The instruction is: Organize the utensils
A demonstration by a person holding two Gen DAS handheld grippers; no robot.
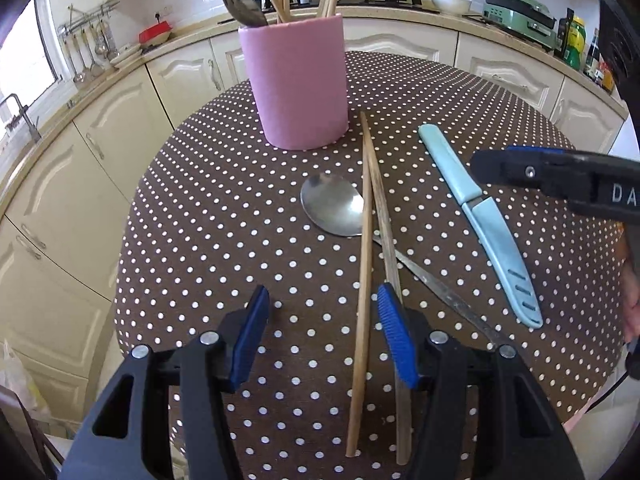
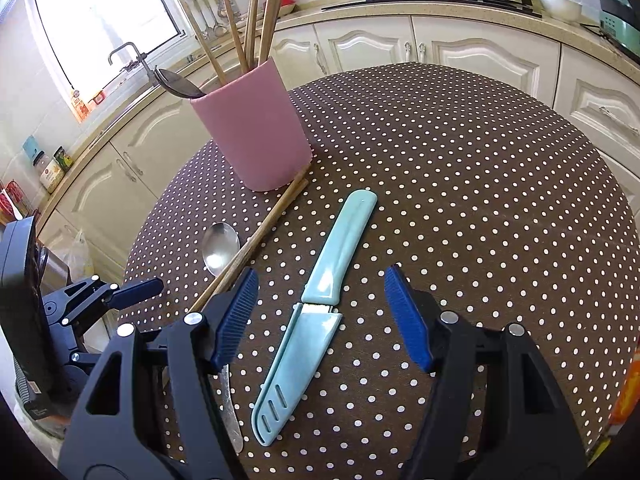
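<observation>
here, both gripper (image 1: 322, 336) (image 2: 320, 320) jaws apart, nothing held

The left wrist camera sits just behind its own left gripper (image 1: 322, 336), looking steeply down and forward across the polka-dot table (image 1: 200, 240) from close above, toward the pink holder (image 1: 298, 84) and the cabinets beyond. The right wrist camera rides the right gripper (image 2: 320, 320) the same way, close over the table, aimed at the blue knife (image 2: 316, 312). Both views share the holder, chopsticks (image 1: 370, 240), spoon (image 1: 332, 210) and knife. Each catches the other gripper at its edge, the right one at the left view's right side.
</observation>
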